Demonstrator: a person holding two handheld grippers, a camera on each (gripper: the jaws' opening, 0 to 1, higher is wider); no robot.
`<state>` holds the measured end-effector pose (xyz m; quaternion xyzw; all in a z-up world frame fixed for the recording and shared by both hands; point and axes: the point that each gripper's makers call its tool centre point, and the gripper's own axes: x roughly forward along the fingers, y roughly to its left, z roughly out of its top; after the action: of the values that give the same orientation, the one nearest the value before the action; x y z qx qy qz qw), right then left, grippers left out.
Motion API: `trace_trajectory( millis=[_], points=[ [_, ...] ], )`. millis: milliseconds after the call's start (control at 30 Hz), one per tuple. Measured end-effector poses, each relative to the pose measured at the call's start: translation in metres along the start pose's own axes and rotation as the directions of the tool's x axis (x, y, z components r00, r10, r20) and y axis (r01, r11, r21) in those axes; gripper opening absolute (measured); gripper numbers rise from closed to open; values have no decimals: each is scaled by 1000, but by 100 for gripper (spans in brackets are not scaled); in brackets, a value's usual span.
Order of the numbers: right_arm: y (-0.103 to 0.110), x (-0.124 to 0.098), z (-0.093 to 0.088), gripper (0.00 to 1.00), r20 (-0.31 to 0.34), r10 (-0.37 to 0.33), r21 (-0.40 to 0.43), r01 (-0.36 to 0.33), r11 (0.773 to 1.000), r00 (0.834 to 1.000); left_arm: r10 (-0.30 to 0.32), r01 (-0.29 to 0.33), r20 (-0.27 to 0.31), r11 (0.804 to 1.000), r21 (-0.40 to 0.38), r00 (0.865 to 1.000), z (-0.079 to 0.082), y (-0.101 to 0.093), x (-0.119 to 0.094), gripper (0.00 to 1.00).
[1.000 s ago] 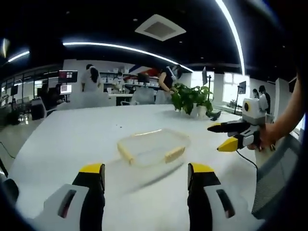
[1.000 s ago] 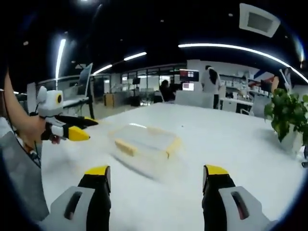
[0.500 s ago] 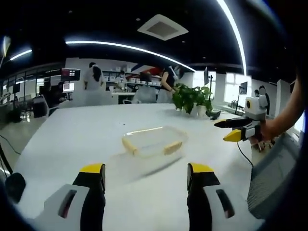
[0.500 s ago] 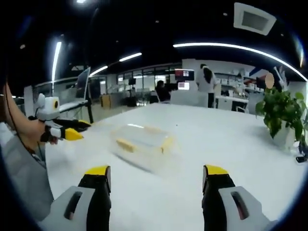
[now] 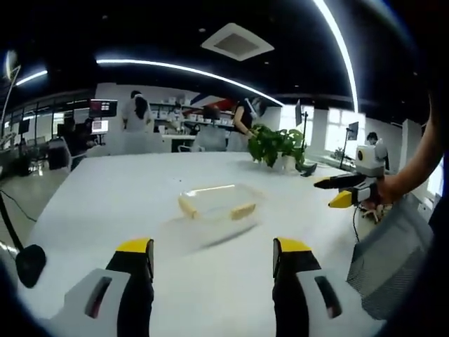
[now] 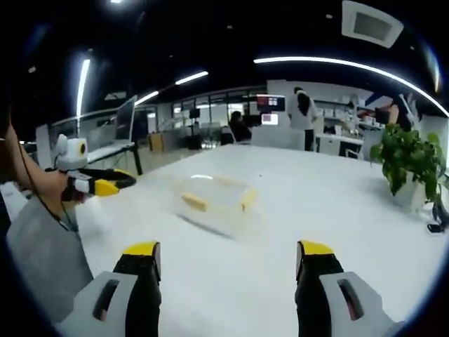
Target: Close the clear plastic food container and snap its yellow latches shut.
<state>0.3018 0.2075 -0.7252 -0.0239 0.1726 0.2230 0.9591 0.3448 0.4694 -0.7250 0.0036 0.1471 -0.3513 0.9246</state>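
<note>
Both grippers held back from the work, jaws spread wide, nothing between them. In the left gripper view our left gripper (image 5: 212, 263) looks across a bare stretch of white table (image 5: 98, 203) at the clear food container (image 5: 214, 205), which sits out in the open, well apart from the jaw tips and almost dead ahead. Lid appears to be lying on the tub; seating too blurred to confirm. Two yellow latches (image 5: 243, 210) show on its near side.

The container's long axis runs left to right across this view. The right gripper (image 5: 345, 191), also parted, hovers off to the container's right.

In the right gripper view the container (image 6: 214, 196) lies ahead and slightly left. We judge neither gripper clearly nearer; each would approach from its own side. Potted plant (image 6: 405, 160) stands well clear.
</note>
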Motion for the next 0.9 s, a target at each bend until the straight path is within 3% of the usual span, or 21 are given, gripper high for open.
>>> trace_trajectory(
  millis=[400,900],
  points=[
    [-1,-18,6,79,1,-18,15,18,1000,1000,-4,3,-12,1000,-19,1000,-8,-7,-25,67],
    [8,-48,14,79,26,-42,31,41,999,999,-29,29,1,998,-56,1000,-7,-35,-55,66]
  ],
)
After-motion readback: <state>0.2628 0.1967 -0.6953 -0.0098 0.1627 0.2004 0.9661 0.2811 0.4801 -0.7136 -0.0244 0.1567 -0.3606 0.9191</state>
